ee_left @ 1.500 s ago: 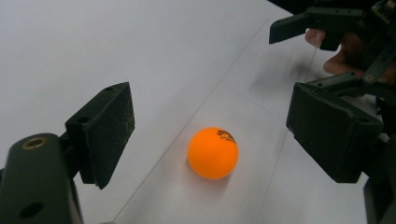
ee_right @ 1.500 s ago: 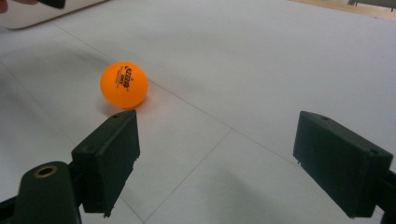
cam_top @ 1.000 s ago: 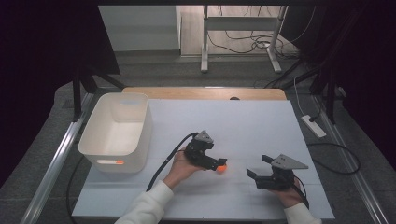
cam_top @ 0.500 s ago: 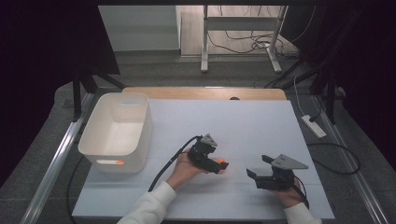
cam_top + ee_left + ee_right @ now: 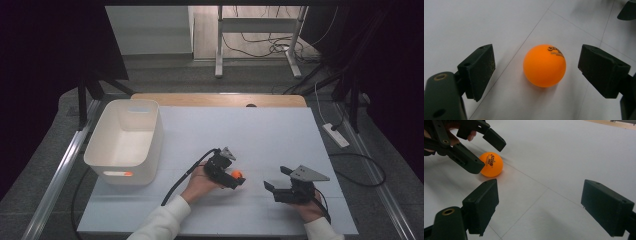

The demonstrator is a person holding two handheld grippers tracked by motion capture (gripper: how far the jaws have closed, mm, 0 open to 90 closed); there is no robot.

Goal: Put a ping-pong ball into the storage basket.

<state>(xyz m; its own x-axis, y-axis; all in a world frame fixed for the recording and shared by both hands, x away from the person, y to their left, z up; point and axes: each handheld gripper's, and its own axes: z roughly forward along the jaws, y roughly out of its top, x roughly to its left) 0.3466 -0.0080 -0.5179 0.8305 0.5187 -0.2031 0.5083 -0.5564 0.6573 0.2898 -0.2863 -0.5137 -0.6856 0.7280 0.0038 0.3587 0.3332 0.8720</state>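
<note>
The left gripper is straddling the orange ping-pong ball, spread and not touching; an uneven squeeze is probably going to roll it toward the spread, empty right gripper.

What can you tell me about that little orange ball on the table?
The orange ball is small, round, smooth and matte, like a table-tennis ball, with small dark print near its top. It rests on the white table, between the open jaws of the left gripper, whose pads stand clear of it on both sides.
</note>
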